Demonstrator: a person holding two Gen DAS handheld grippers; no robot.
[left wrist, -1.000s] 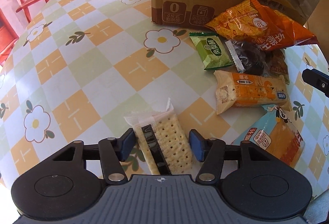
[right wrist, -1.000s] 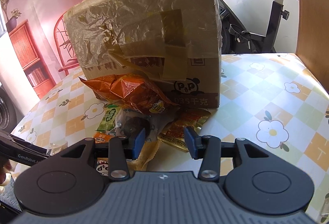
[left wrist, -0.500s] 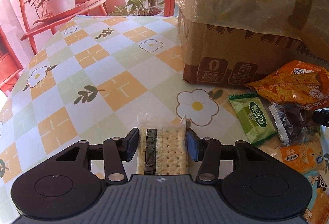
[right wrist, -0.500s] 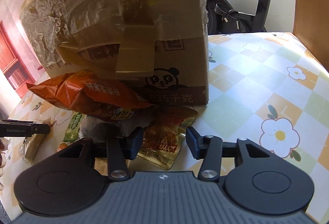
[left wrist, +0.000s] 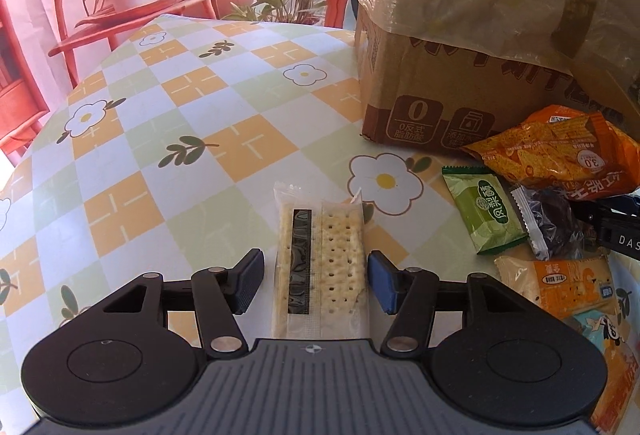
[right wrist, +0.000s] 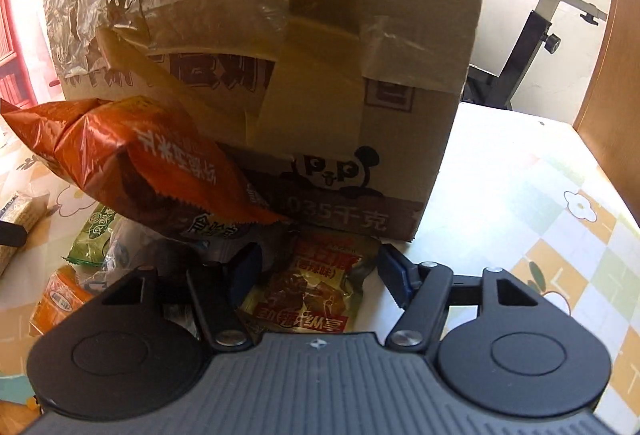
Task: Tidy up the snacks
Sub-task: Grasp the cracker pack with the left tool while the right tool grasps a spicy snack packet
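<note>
The left gripper (left wrist: 316, 281) points down at the table (left wrist: 192, 115); its jaws are opening around a clear-wrapped cracker pack (left wrist: 320, 263), pads not pressing on it. At 1 o'clock stands a cardboard box (left wrist: 460, 87). At 3 o'clock lie a green packet (left wrist: 484, 207), a dark sweet wrapper (left wrist: 548, 219) and an orange chip bag (left wrist: 560, 151), touching one another.
</note>
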